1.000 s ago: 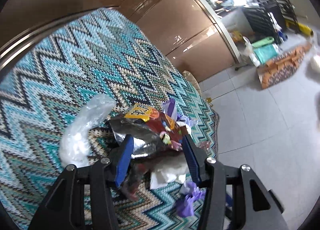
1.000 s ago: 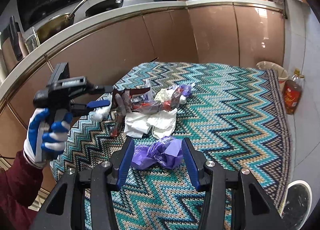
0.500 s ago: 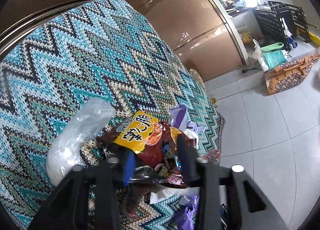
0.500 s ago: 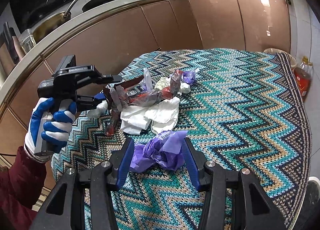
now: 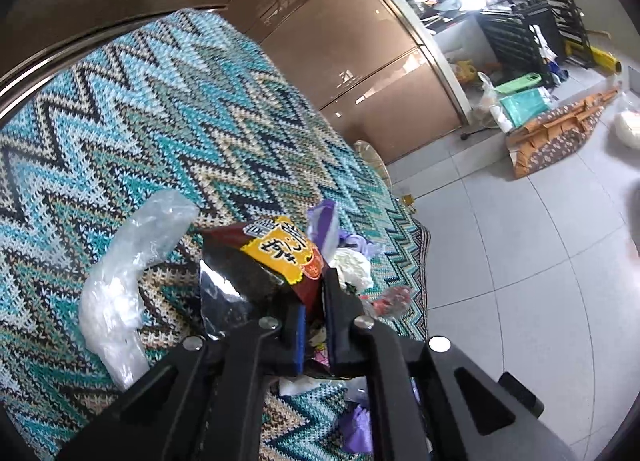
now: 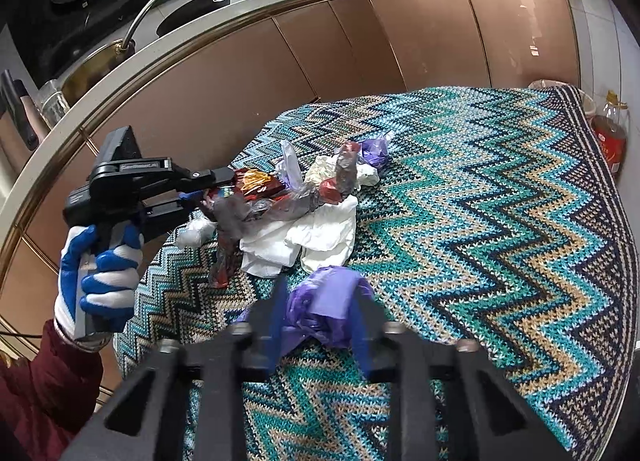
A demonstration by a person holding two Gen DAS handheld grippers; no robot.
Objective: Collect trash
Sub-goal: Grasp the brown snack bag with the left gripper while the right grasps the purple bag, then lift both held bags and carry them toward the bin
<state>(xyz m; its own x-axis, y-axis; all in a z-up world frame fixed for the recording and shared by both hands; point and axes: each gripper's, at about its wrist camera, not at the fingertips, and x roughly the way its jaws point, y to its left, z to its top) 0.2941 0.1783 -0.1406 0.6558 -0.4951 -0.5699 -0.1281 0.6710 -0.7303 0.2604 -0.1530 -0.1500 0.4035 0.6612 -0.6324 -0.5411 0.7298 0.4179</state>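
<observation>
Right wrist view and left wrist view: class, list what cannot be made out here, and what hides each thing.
- Right wrist view: right gripper fingers motion-blurred; grip on crumpled purple plastic bag unclear.
- Left wrist view: left gripper hides the lower part of the dark red-and-yellow snack wrapper.
- Both views: no trash bin identifiable.

Cloth (image 6: 500, 197): zigzag pattern w/ teal, light blue, beige, navy. Snack wrapper (image 5: 280, 257): dark red w/ yellow label, silver inside. Crumpled bag (image 6: 324, 309): purple. Tissues (image 6: 320, 233): white. Glove (image 6: 100, 273): blue & white. Cabinets (image 6: 400, 29): brown-pink.
</observation>
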